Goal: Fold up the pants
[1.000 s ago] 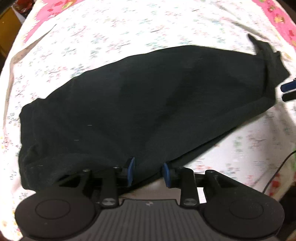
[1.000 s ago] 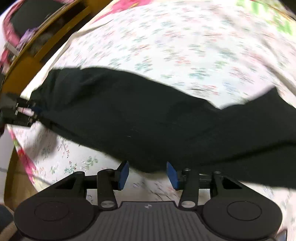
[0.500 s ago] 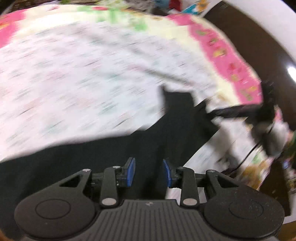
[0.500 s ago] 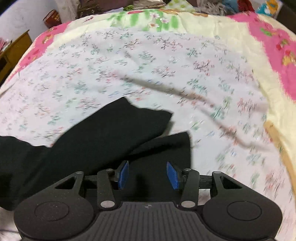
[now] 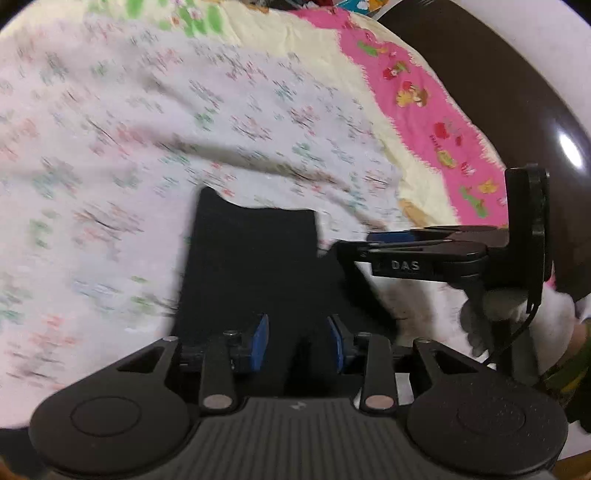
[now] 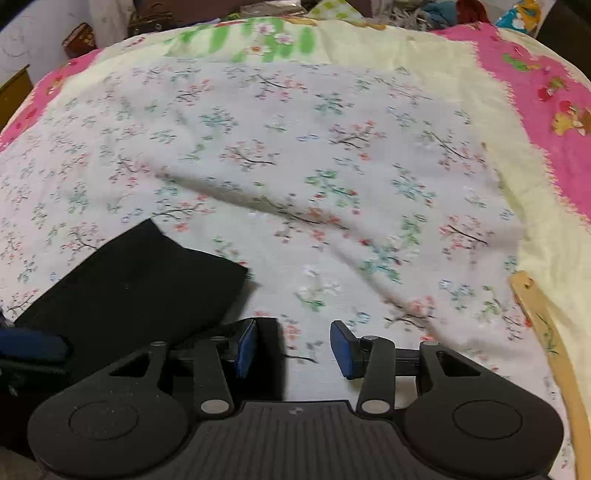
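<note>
The black pants [image 5: 255, 266] lie flat on the flowered bedsheet, and only their narrow leg end shows. My left gripper [image 5: 297, 343] hovers over that leg end, its blue pads apart with black cloth below and between them. My right gripper [image 6: 293, 349] is beside the leg's corner [image 6: 129, 284]; its jaws are closing, mostly over bare sheet, with a strip of black cloth by the left pad. In the left wrist view the right gripper [image 5: 354, 243] reaches in from the right, held by a hand [image 5: 495, 301]. A left gripper finger [image 6: 29, 347] shows at the left edge of the right wrist view.
The flowered sheet [image 6: 332, 166] covers the bed, with a pink and yellow border [image 6: 535, 92] on the right. A wooden bed edge [image 6: 546, 350] runs along the right side. A dark headboard [image 5: 480, 74] and clutter [image 6: 424, 14] lie beyond the far end.
Both grippers swept along the pants from the wide part to the leg end. The right gripper has come off the cloth, partly over bare sheet. The pants lie flat.
</note>
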Tool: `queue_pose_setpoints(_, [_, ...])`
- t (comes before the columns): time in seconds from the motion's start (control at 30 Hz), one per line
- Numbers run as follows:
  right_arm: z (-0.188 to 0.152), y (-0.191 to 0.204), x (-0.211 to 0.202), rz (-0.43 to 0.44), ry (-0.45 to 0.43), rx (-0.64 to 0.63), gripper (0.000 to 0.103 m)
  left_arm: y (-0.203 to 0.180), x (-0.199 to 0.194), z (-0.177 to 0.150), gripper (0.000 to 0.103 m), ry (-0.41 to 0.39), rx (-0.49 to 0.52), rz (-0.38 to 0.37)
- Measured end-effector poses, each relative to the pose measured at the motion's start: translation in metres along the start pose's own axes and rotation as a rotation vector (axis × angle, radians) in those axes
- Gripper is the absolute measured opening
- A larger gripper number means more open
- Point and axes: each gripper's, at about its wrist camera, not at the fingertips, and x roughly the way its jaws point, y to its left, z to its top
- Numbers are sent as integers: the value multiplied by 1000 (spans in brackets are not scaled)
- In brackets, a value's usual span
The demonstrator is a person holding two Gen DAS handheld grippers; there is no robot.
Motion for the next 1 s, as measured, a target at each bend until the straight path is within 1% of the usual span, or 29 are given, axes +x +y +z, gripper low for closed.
queue_pose_setpoints(0.03, [0, -4, -2, -5, 1, 7, 30, -3, 5, -1, 43, 11, -17, -40])
queue_pose_setpoints(0.07, [-1, -6, -7, -3, -1, 7, 30, -12, 12, -3, 43, 22, -8, -73])
queue_pose_setpoints(0.13, [0, -10, -18, 3, -13, 8, 30, -38, 19, -9, 43, 49, 86, -95])
queue_pose_setpoints(0.17, [1, -11, -24, 7, -17, 15, 30, -51, 16, -15, 43, 45, 143, -104])
queue_pose_setpoints(0.2, [3, -10, -31, 19, -23, 22, 30, -58, 11, -18, 43, 39, 169, -113])
queue_pose_setpoints(0.27, [9, -5, -45, 66, -45, 29, 31, -59, -9, -21, 43, 12, 162, -120])
queue_pose_setpoints(0.3, [13, -1, -51, 94, -49, 33, 31, -54, -19, -22, 43, 1, 150, -106])
queue_pose_setpoints(0.33, [18, 5, -56, 131, -51, 41, 32, -48, -31, -22, 43, -14, 151, -63])
queue_pose_setpoints(0.4, [30, 23, -57, 217, -19, 83, 34, -38, -53, -22, 43, -48, 183, 45])
queue_pose_setpoints(0.43, [34, 32, -55, 250, 4, 99, 34, -35, -64, -24, 44, -63, 210, 119])
queue_pose_setpoints(0.47, [40, 46, -51, 282, 32, 110, 34, -32, -72, -27, 44, -74, 237, 187])
queue_pose_setpoints(0.5, [45, 59, -47, 289, 43, 111, 34, -29, -79, -29, 44, -86, 257, 236])
queue_pose_setpoints(0.53, [50, 71, -44, 279, 50, 105, 35, -26, -85, -33, 44, -100, 270, 259])
queue_pose_setpoints(0.57, [56, 85, -39, 260, 59, 97, 37, -22, -90, -36, 45, -109, 269, 266])
queue_pose_setpoints(0.63, [64, 107, -25, 223, 86, 101, 40, -15, -96, -41, 47, -121, 254, 265])
queue_pose_setpoints(0.7, [69, 123, -13, 188, 110, 112, 40, -10, -98, -48, 48, -129, 254, 266])
queue_pose_setpoints(0.73, [72, 134, -3, 152, 122, 103, 41, -7, -100, -52, 48, -131, 251, 258])
queue_pose_setpoints(0.77, [73, 141, 4, 116, 132, 87, 47, -4, -101, -54, 48, -131, 245, 249])
queue_pose_setpoints(0.8, [73, 149, 14, 63, 140, 62, 49, 0, -104, -57, 48, -128, 236, 238])
queue_pose_setpoints(0.83, [72, 155, 23, 9, 152, 31, 47, 3, -107, -60, 48, -125, 229, 227])
queue_pose_setpoints(0.87, [68, 156, 31, -37, 170, 10, 41, 5, -108, -62, 49, -124, 226, 219])
queue_pose_setpoints(0.9, [65, 153, 37, -52, 192, 14, 34, 6, -111, -64, 49, -125, 224, 212])
queue_pose_setpoints(0.93, [60, 146, 38, -52, 207, 36, 10, 7, -113, -66, 49, -127, 226, 206])
queue_pose_setpoints(0.97, [55, 134, 37, -35, 225, 78, 0, 8, -117, -69, 49, -131, 228, 202])
queue_pose_setpoints(1.0, [51, 125, 32, -18, 228, 110, 0, 10, -120, -71, 49, -134, 228, 200])
